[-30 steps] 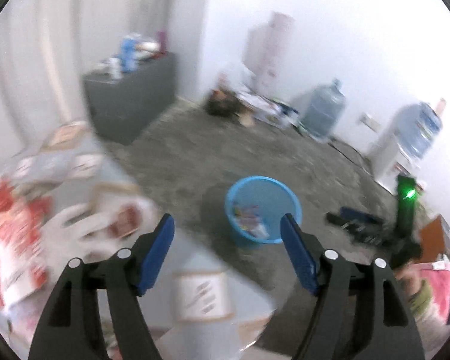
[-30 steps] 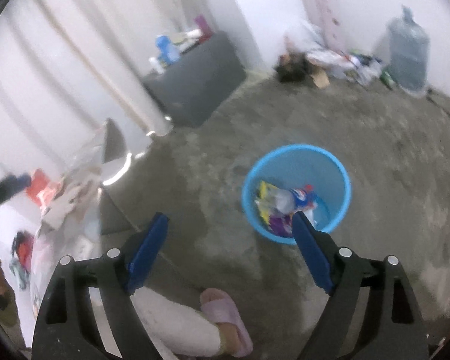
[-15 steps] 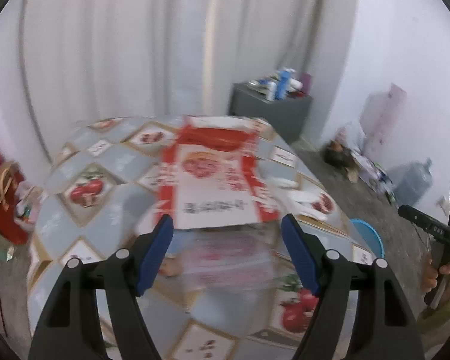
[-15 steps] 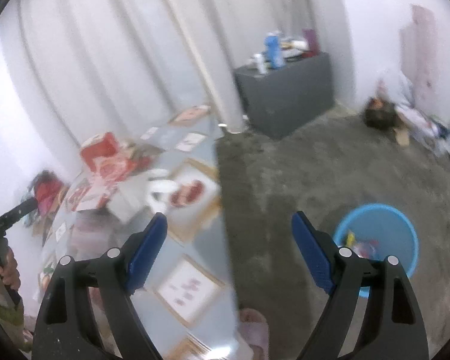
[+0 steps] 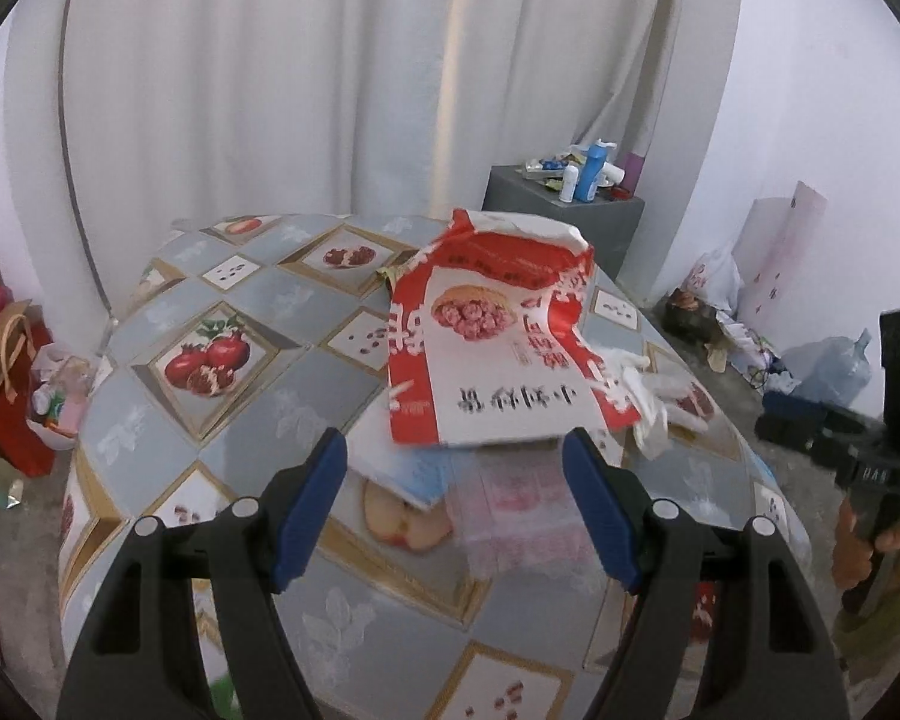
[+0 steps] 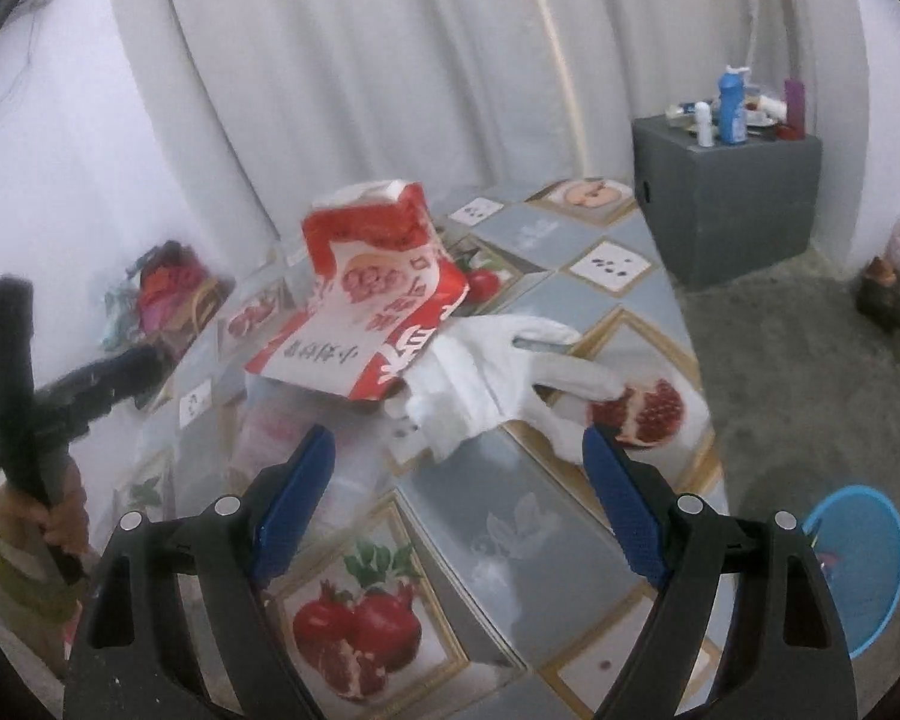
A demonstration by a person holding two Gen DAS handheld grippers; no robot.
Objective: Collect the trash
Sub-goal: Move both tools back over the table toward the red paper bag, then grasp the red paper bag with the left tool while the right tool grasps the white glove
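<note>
Trash here means a crumpled red-and-white paper food bag (image 5: 486,348) printed with a meat picture, lying near the far right edge of a table covered in a grey oilcloth with pomegranate panels (image 5: 222,420). From the left wrist view, the left gripper (image 5: 456,510) hovers over the near part of the table with its blue-padded fingers spread wide and nothing between them; just ahead of it a flimsy translucent plastic wrapper with pink print (image 5: 522,516) lies flat on the cloth, its far end tucked under the bag's lower edge, and a white cloth glove (image 5: 648,402) lies beside the bag toward the right edge. From the right wrist view, the right gripper (image 6: 456,510) is likewise spread and empty, aimed at the same cluster: the bag (image 6: 366,312) stands half-collapsed, and the glove (image 6: 498,378) is touching its right side, its fingers reaching over a printed pomegranate. A round blue plastic bin (image 6: 870,570) sits on the floor beyond the table's right edge, with some litter seemingly in it. Judging by the creases, the bag is light, soft and empty, so it should crush easily; a raised fold or the torn top rim looks the surest pinch point. The wrapper is thin and probably slippery, hard to lift off flat cloth; its free near edge is likely best.
</note>
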